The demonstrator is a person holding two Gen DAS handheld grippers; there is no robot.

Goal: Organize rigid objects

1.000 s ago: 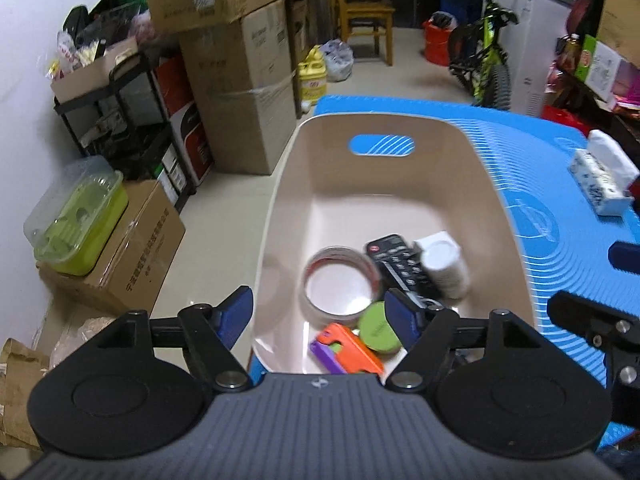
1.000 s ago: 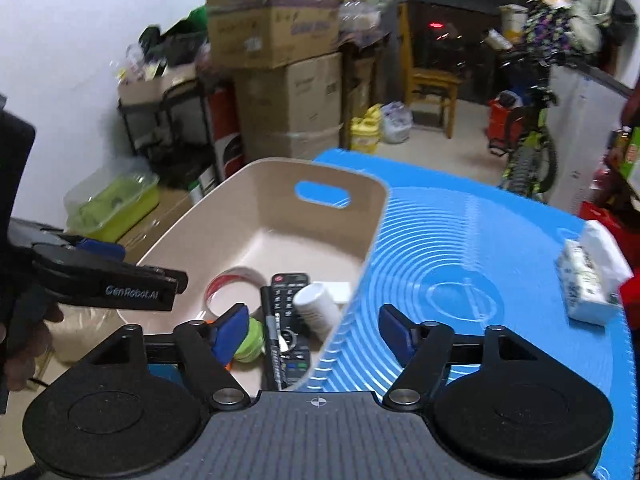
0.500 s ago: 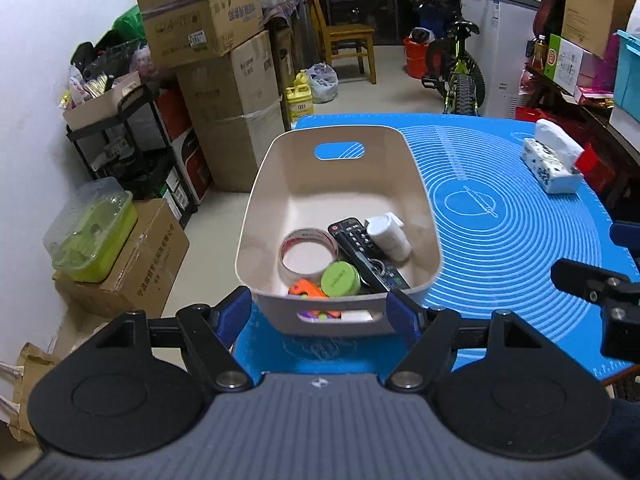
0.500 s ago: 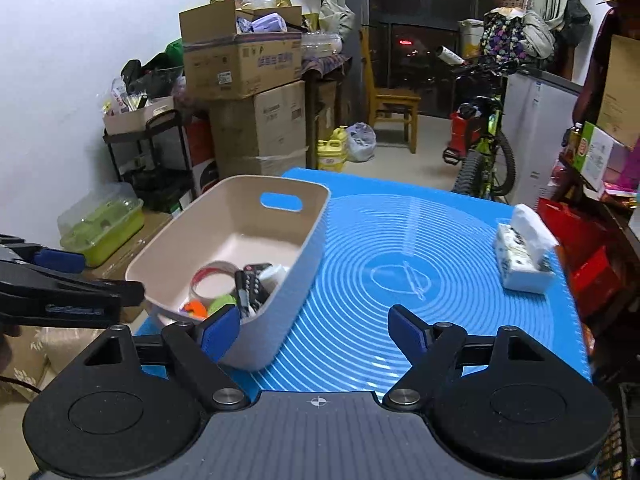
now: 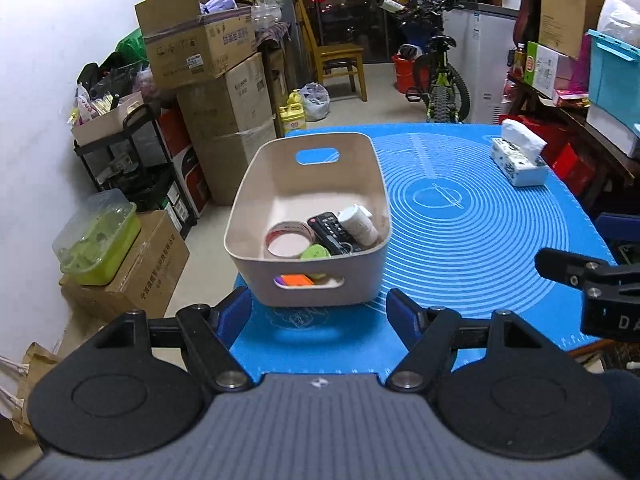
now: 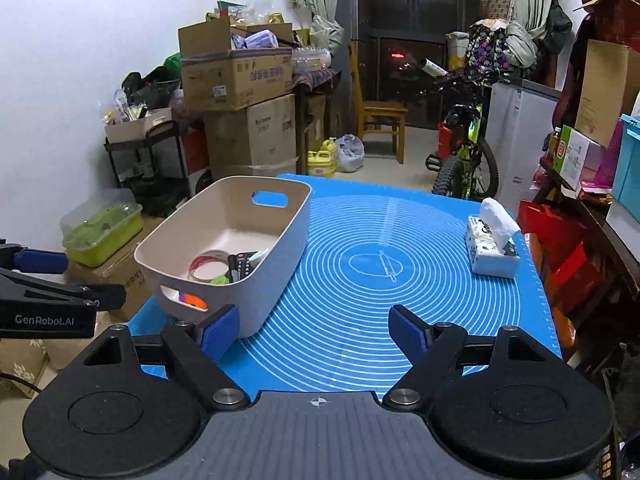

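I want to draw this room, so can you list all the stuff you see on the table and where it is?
basket: 1, beige, left side of mat
tape roll: 1, white-red, in basket
remote control: 1, black, in basket
bottle: 1, white, lying in basket
round tin: 1, green, in basket
orange-purple item: 1, seen through basket handle
tissue pack: 1, white, far right of mat
mat: 1, blue, covers table
left gripper: 1, open, empty
right gripper: 1, open, empty

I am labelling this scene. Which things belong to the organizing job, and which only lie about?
Job: beige bin, tape roll, remote control, white bottle, green lid.
Lying about: tissue pack, blue mat.
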